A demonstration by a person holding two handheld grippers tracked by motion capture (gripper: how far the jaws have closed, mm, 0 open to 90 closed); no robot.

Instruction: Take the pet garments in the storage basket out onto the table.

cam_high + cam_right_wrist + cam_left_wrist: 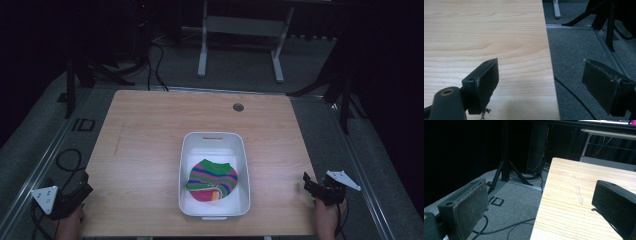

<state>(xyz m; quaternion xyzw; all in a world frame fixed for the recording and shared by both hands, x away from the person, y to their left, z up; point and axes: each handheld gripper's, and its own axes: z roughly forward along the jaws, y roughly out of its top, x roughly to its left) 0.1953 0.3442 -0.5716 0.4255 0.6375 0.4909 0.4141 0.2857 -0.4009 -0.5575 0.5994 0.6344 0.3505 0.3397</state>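
A white plastic bin (214, 142) stands near the middle of the wooden table (145, 145). Inside it lies a folded striped cloth (214, 178) in green, blue, pink and yellow. My left gripper (82, 189) hangs at the table's front left corner, open with nothing between its jaws; in the left gripper view the left gripper (541, 202) straddles the table's left edge. My right gripper (309, 182) sits at the front right corner, open and empty; in the right gripper view the right gripper (541, 80) straddles the table's right edge.
A round grommet hole (238, 107) marks the table's far side. Black stand legs (506, 170) and cables (70, 160) lie on the grey carpet to the left. A white desk frame (240, 30) stands beyond the table, with more dark stand legs (604, 22) to the right.
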